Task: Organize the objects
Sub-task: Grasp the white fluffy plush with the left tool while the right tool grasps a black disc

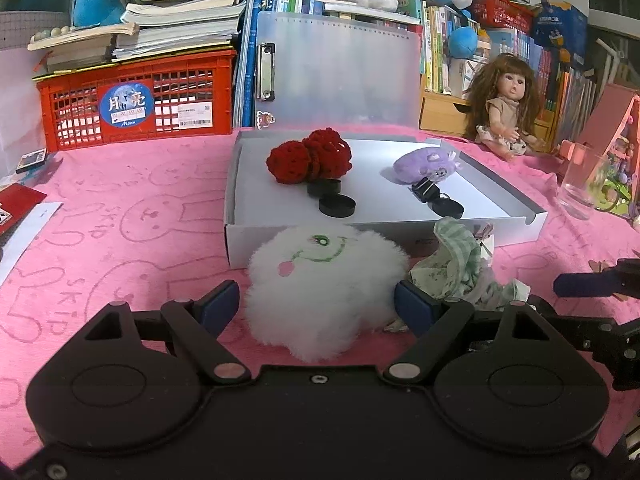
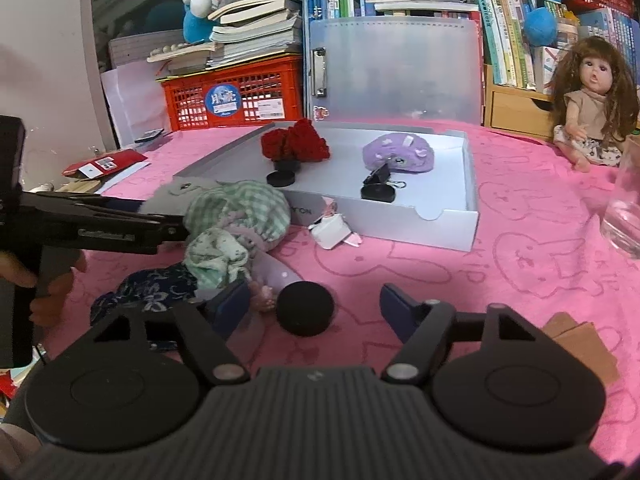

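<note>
My left gripper is open, its fingers either side of a white fluffy plush lying on the pink cloth before a white shallow box. The box holds red knitted balls, a purple plush, black round lids and a binder clip. My right gripper is open around a black round lid on the cloth. A green checked cloth bundle lies between the two grippers.
A red crate with stacked books stands at the back left, a clear clipboard behind the box. A doll sits at the back right. A glass stands right. A dark floral cloth lies near my right gripper.
</note>
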### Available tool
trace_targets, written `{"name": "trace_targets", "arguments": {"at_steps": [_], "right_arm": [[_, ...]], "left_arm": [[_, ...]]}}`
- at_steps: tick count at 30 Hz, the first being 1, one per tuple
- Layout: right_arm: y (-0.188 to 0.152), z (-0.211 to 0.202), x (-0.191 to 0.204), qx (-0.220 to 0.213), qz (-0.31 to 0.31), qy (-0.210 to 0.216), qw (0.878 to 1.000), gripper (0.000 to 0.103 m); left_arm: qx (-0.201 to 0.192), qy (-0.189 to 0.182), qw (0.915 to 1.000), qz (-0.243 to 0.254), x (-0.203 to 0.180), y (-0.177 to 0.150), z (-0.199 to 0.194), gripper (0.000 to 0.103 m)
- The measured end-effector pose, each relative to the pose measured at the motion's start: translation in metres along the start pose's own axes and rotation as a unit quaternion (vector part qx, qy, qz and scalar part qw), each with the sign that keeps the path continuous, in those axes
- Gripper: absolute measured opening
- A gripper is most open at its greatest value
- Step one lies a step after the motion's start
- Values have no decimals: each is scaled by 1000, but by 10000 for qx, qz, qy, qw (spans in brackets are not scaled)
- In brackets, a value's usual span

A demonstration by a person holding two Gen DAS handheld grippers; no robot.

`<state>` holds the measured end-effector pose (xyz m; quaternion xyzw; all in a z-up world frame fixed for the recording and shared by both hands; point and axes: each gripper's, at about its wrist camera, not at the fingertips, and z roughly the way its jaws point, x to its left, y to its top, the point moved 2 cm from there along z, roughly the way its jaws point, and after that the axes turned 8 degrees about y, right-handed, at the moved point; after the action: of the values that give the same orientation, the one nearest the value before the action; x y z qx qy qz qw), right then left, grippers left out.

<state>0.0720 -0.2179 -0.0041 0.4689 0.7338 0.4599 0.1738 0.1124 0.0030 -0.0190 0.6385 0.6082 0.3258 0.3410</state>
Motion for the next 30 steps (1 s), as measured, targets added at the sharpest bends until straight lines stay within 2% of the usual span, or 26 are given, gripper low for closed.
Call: {"name": "trace_targets", "arguments": {"at_steps": [2, 4, 6, 8, 15, 23, 30], "right_arm": [[0, 0, 1, -7, 7, 24, 10000, 75], [0, 0, 2, -13, 16, 69, 10000, 71], [0, -2, 3, -17, -11, 162, 9999, 61], [-1, -4, 6, -53, -78, 277, 9996, 57], [-1, -5, 12, -91, -182, 370, 9991, 56], [0, -11, 2, -146, -145, 122, 9997, 56], [-3, -9, 1, -91, -179, 80, 9998, 55]], "left_arm": [[17, -4, 10000, -26, -2, 0, 2, 83], [45, -37, 10000, -67, -2, 0, 3, 77], [69, -91, 9999, -112, -3, -1, 4, 74], [61, -90, 9999, -124, -3, -1, 5, 71], [57, -102, 9999, -124, -4, -1, 5, 69], [33, -109, 9997, -193, -3, -2, 2, 67], [30, -107, 9997, -238, -2, -1, 0, 65]]}}
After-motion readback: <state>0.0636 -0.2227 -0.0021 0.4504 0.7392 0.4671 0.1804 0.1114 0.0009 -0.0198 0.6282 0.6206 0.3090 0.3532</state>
